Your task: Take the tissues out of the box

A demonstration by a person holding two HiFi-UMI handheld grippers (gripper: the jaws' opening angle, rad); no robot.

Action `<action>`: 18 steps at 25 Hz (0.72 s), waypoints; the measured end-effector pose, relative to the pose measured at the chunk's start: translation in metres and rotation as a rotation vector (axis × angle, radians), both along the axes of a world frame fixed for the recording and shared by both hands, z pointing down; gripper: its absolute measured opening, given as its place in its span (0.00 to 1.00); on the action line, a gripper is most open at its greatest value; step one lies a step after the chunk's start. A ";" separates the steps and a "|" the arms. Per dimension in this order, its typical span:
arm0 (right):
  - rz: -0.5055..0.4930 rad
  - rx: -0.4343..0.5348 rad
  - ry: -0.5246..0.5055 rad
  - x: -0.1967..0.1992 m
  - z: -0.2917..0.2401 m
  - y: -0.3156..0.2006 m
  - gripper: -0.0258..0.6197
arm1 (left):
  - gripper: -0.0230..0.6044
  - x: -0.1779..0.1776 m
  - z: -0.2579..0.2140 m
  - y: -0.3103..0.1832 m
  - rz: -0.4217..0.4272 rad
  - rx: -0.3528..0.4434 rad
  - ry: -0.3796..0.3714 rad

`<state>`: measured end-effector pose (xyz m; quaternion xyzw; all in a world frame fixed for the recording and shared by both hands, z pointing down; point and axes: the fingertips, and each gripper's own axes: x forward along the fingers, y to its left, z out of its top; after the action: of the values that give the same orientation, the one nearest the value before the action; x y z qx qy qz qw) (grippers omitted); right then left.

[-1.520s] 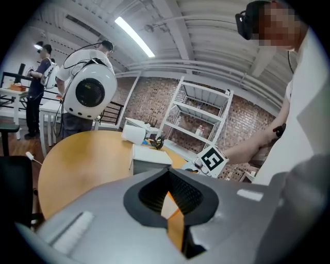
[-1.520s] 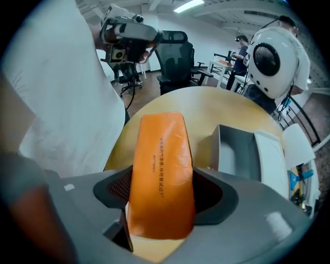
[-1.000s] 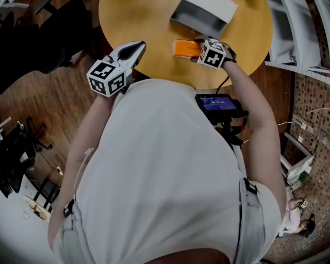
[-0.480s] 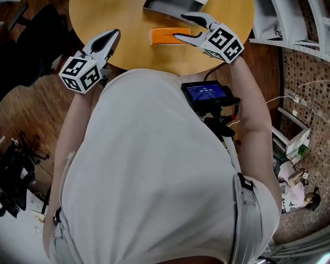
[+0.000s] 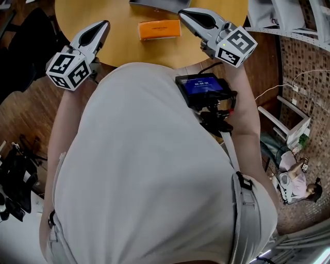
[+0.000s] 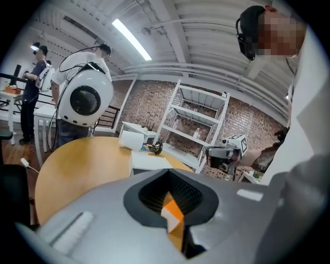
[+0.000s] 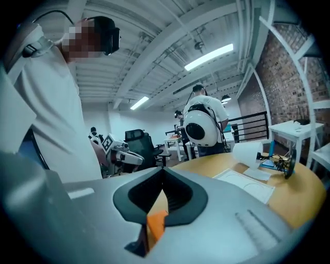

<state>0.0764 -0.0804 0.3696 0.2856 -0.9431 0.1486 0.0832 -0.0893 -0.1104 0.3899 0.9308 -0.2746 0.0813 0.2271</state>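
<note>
An orange tissue pack (image 5: 159, 29) lies flat on the round wooden table (image 5: 124, 44), just in front of a grey box (image 5: 153, 4) at the picture's top edge. My right gripper (image 5: 182, 11) hovers to the right of the pack with its jaws together and nothing between them. My left gripper (image 5: 104, 23) is raised over the table's left edge, jaws also together and empty. In the left gripper view, the pack (image 6: 173, 217) shows through the gap behind the closed jaws of the left gripper (image 6: 167, 171). In the right gripper view it (image 7: 156, 225) shows the same way behind the right gripper (image 7: 164, 169).
A small screen (image 5: 201, 85) hangs on the person's chest. White shelving (image 5: 270, 15) stands right of the table. A paper roll (image 6: 132, 139) and a small brass gadget (image 6: 154, 148) sit on the far side. Other people with headsets stand in the room (image 6: 85, 98).
The right gripper's jaws, open around the orange pack's end half a second ago, have shut empty and drawn away to the right. The pack stays on the table. Both grippers sit higher in the picture.
</note>
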 end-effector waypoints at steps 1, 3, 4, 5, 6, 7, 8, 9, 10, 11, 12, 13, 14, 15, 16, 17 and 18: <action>0.005 0.011 -0.016 0.000 -0.003 0.001 0.04 | 0.04 0.002 -0.002 -0.001 0.004 0.009 0.000; 0.007 0.029 -0.024 -0.001 -0.007 0.002 0.04 | 0.04 0.005 -0.004 -0.001 0.011 0.025 0.001; 0.005 0.038 -0.020 -0.002 -0.008 0.001 0.04 | 0.04 0.006 -0.005 -0.002 0.015 0.033 0.001; 0.004 0.046 -0.018 -0.004 -0.009 0.001 0.04 | 0.04 0.006 -0.007 -0.003 0.019 0.041 0.000; 0.003 0.056 -0.019 -0.006 -0.012 0.000 0.04 | 0.04 0.007 -0.009 -0.003 0.024 0.049 0.000; 0.002 0.067 -0.021 -0.007 -0.015 -0.002 0.04 | 0.04 0.008 -0.012 -0.005 0.029 0.059 0.001; 0.002 0.078 -0.023 -0.008 -0.019 -0.003 0.04 | 0.04 0.010 -0.014 -0.006 0.034 0.068 0.003; 0.001 0.089 -0.023 -0.009 -0.022 -0.005 0.04 | 0.04 0.011 -0.017 -0.007 0.040 0.076 0.005; -0.001 0.098 -0.022 -0.009 -0.024 -0.006 0.04 | 0.04 0.013 -0.019 -0.008 0.047 0.085 0.006; -0.003 0.106 -0.019 -0.010 -0.025 -0.007 0.04 | 0.04 0.015 -0.021 -0.009 0.053 0.092 0.006; -0.006 0.112 -0.015 -0.010 -0.026 -0.007 0.04 | 0.04 0.017 -0.022 -0.012 0.060 0.100 0.005; -0.009 0.117 -0.011 -0.011 -0.027 -0.008 0.04 | 0.04 0.018 -0.024 -0.014 0.066 0.106 0.003; -0.012 0.122 -0.008 -0.012 -0.027 -0.008 0.04 | 0.04 0.020 -0.025 -0.017 0.073 0.112 0.000; -0.015 0.125 -0.003 -0.012 -0.026 -0.009 0.04 | 0.04 0.022 -0.025 -0.020 0.077 0.116 -0.003; -0.016 0.128 0.002 -0.012 -0.025 -0.010 0.04 | 0.04 0.024 -0.024 -0.024 0.080 0.120 -0.006; -0.014 0.129 0.006 -0.012 -0.024 -0.011 0.04 | 0.04 0.026 -0.023 -0.029 0.079 0.122 -0.010; -0.010 0.129 0.007 -0.011 -0.022 -0.013 0.04 | 0.04 0.027 -0.021 -0.035 0.075 0.123 -0.014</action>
<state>0.0658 -0.0939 0.3473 0.2862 -0.9518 0.0859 0.0689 -0.0620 -0.1450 0.3685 0.9520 -0.2455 0.0795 0.1645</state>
